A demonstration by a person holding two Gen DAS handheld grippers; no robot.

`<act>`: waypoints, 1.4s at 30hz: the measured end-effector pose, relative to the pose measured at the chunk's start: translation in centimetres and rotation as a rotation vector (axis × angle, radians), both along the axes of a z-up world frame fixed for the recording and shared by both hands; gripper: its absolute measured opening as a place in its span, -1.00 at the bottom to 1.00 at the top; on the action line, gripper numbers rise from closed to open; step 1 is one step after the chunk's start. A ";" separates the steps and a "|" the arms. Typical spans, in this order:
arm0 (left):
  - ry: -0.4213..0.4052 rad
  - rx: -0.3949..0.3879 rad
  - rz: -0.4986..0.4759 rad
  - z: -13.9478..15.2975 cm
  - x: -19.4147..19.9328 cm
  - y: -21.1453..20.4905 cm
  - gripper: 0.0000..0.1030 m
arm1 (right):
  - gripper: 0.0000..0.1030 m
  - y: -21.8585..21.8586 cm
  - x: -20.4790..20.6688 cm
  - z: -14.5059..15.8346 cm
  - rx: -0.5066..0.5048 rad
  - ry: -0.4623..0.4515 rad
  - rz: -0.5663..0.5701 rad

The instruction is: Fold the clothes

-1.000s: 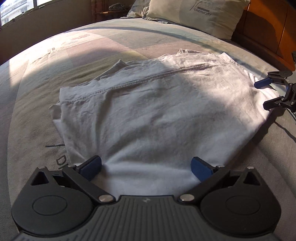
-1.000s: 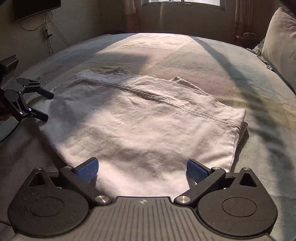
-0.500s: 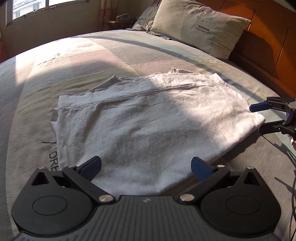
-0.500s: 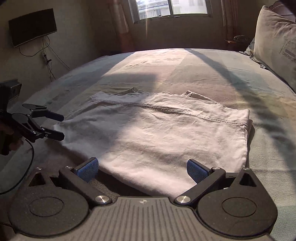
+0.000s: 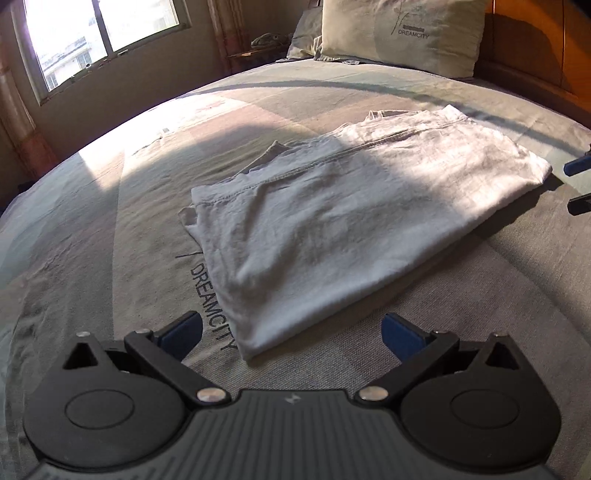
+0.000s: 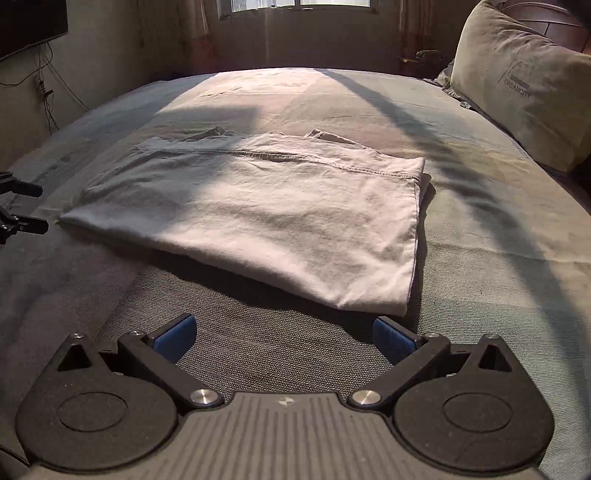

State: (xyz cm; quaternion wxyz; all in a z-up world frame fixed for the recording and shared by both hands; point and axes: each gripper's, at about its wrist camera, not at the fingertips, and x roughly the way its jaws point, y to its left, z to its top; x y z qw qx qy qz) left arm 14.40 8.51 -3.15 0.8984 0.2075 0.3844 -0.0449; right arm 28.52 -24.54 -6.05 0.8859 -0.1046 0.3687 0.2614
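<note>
garment [image 6: 266, 206]: soft white cloth, matt, a bit wrinkly, stitched hem showing
bedsheet [image 6: 258, 350]: coarse woven fabric, matt, grey-green, you can see the weave up close
pillow [image 5: 402, 35]: cloth case, matt, slightly creased, printed logo
headboard [image 5: 532, 44]: wood, orange-brown, kinda glossy
left gripper [image 5: 291, 332]: matt black plastic, shiny metal pivot pins, blue pads
right gripper [image 6: 284, 334]: same deal, ribbed plastic housing

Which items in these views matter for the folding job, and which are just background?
Job:
- white garment, lying folded on the bed
- left gripper, open, clear of the cloth
- right gripper, open, clear of the cloth

Background:
- bedspread
- pillow at the headboard
- window
- wall TV
</note>
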 end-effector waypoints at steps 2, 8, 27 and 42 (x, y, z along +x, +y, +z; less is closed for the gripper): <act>-0.035 0.198 -0.080 -0.9 0.2 -2.6 0.99 | 1.00 1.5 -1.0 0.6 -0.127 -0.097 0.013; -0.099 0.596 -0.261 -4.8 0.1 -6.1 0.99 | 1.00 5.0 -2.2 -0.8 -0.531 -0.347 0.130; -0.227 0.760 -0.506 -7.4 7.2 -11.4 0.99 | 1.00 16.0 1.4 -3.7 -0.731 -0.640 0.473; -0.180 0.894 -0.372 -9.2 9.9 -3.8 0.99 | 1.00 8.3 6.5 -3.5 -0.841 -0.585 0.313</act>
